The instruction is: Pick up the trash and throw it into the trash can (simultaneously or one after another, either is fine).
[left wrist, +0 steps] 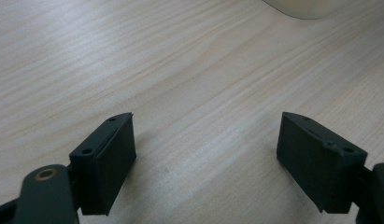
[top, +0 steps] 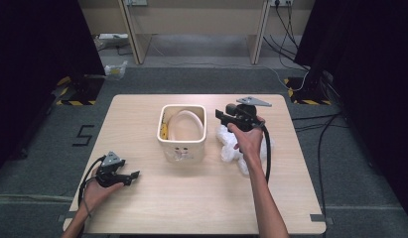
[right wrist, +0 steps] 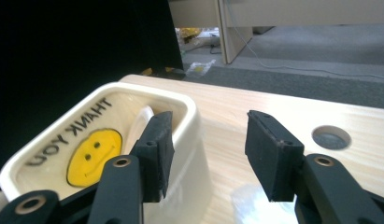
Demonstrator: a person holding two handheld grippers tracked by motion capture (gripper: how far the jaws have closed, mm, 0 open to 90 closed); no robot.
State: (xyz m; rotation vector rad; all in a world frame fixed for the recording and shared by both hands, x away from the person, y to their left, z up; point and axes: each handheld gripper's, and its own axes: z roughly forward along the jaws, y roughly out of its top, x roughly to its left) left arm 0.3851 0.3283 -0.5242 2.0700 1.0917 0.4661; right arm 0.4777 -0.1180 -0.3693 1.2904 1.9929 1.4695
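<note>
- High view: the right gripper (top: 222, 116) hovers just beside the cream bin (top: 182, 130) mid-table, over the crumpled white plastic (top: 235, 144); the left gripper (top: 133, 175) sits low near the table's front-left.
- Left gripper view: jaws spread wide over bare table (left wrist: 189, 70).
- Right gripper view: jaws spread, empty, at the bin's rim (right wrist: 192, 109); a yellow smiley bag (right wrist: 94, 149) lies inside.
</note>
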